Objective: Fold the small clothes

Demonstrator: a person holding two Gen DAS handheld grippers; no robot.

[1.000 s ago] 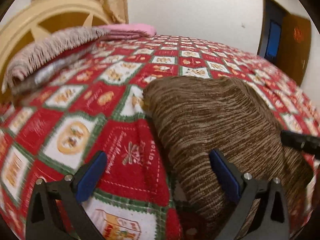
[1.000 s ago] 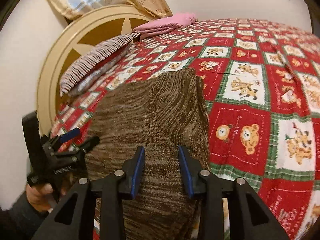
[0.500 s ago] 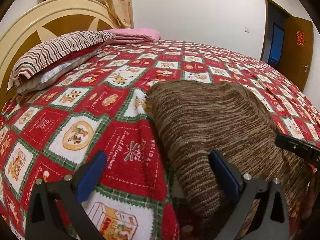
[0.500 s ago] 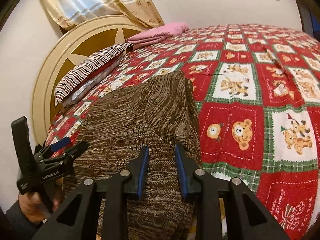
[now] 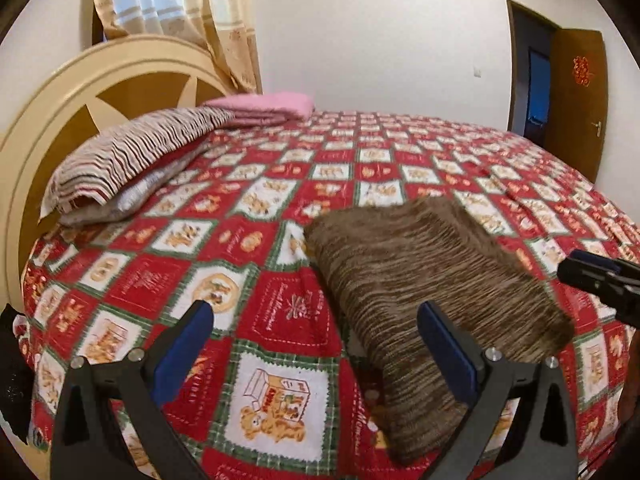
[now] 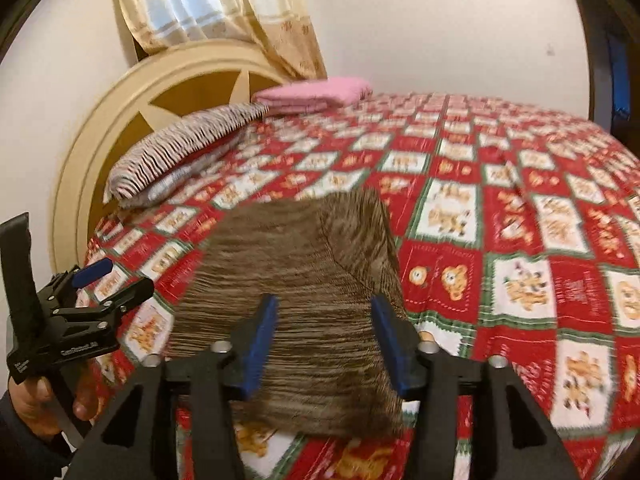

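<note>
On the bed (image 5: 280,312), over a red-and-green teddy-bear quilt, lies a folded brown striped knit garment (image 5: 424,280), flat, near the closer edge of the mattress. Its folded edge runs along the side facing the headboard (image 5: 80,120); a seam or sleeve line is visible on top in the right wrist view (image 6: 320,280).

Left tongs (image 5: 316,344): spread wide, blue pads apart, nothing between them but quilt; one pad sits in front of the garment's near corner, not pressing it. A hand (image 6: 40,404) grips its handle in the right wrist view.

Right tongs (image 6: 324,344): jaws have just been opening; pads now stand apart above the garment, with the knit seen between them but apparently not pinched — motion blur makes contact hard to judge.

At the head of the bed: striped pillow (image 5: 132,160) stacked on a pale one, and a folded pink cloth (image 5: 268,108) beyond it. Beige curtain (image 5: 192,12) hangs behind the round headboard. Brown door (image 5: 576,96) stands open at the far wall.
</note>
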